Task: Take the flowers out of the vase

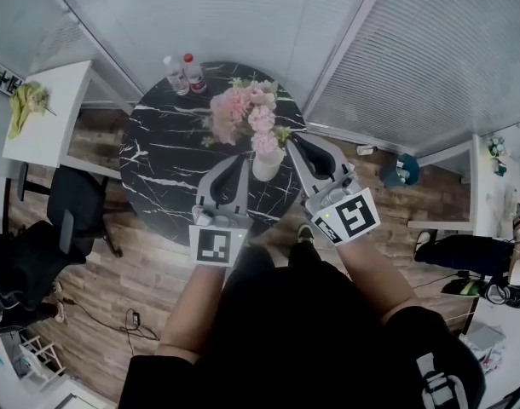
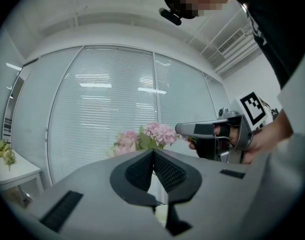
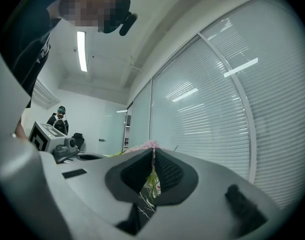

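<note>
A bunch of pink flowers stands in a small white vase near the front of a round black marble table. My right gripper reaches in from the right at stem height. In the right gripper view it is shut on green stems, with pink petals just past its tips. My left gripper lies against the vase's left side near its mouth. Its jaws are shut, pads meeting at the tips. The flowers and the right gripper show beyond them.
Two water bottles stand at the table's far edge. A white side table with greenery is at the left, with a black chair below it. A white desk is at the right. Blinds cover the windows behind.
</note>
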Demonstrator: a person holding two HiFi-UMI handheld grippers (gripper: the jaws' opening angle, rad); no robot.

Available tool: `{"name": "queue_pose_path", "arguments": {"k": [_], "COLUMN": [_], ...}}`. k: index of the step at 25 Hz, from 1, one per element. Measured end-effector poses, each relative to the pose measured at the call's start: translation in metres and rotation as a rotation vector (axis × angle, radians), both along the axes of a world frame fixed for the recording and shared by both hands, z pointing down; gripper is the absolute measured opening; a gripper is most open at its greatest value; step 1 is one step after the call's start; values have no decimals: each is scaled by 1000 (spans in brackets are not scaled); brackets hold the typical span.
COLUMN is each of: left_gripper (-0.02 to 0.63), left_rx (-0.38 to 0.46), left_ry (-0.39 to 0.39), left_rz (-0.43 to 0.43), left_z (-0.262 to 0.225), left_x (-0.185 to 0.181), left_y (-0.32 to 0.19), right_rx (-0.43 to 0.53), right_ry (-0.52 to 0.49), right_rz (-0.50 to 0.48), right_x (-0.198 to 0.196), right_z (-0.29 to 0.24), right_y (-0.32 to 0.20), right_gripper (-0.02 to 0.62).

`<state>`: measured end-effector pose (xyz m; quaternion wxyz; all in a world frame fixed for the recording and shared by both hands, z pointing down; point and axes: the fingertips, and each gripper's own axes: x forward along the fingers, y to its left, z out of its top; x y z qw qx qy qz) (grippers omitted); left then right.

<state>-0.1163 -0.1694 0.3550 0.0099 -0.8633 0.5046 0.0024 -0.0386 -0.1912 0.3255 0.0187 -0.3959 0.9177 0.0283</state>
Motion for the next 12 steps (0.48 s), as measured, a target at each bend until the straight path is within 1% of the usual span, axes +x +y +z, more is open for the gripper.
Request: {"name": "queue_pose_path", "arguments": {"k": [6,12], "left_gripper": [12,12], "left_rx": [9,10], "left_ry": [6,15], "left_rz": [-4,-9], "left_z": [-4,-3], "left_x": [-6,-14], "left_y": [0,2], "right_rx": [14,-20], "right_ry": [12,34], "right_rz": [-7,-8], "right_x": [-7,-12], "right_z": [-6,4], "right_y": [1,4], "right_gripper": [28,28]}}
